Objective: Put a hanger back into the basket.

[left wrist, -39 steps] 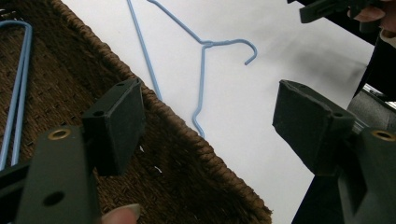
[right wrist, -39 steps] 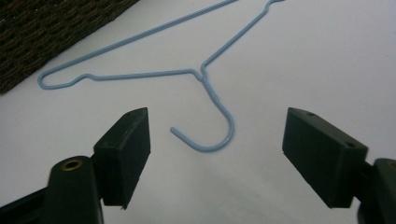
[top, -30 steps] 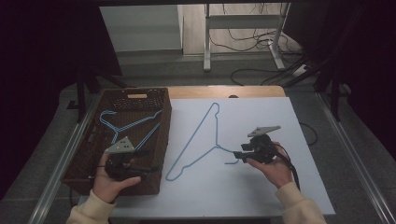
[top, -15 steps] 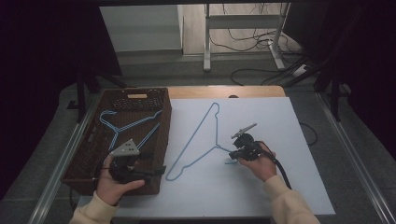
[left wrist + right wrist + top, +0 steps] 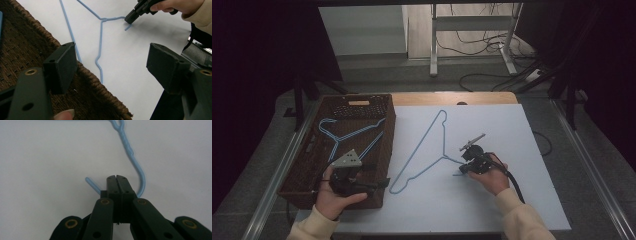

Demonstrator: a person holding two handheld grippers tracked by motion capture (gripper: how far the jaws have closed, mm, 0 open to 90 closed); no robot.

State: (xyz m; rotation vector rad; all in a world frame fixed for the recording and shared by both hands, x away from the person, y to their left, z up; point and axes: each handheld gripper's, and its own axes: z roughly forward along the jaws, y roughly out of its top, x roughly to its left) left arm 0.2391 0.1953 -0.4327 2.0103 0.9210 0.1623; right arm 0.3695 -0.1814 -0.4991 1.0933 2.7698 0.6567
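Blue hanger point(image 5: 424, 150) on white table point(image 5: 522, 200): right gripper point(image 5: 466, 168), since moved leftward, now clamps its hook. Left gripper point(image 5: 382, 183) unchanged, agape over basket point(image 5: 297, 170).

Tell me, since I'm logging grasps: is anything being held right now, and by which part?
The right hand-held gripper is shut on the blue hanger at the curve of its hook. The left hand-held gripper is open, holding nothing.

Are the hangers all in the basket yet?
Not yet. One hanger already lies in the basket. The right gripper is shut on the hook of the second hanger, which lies on the table. The left gripper waits open over the basket's edge.
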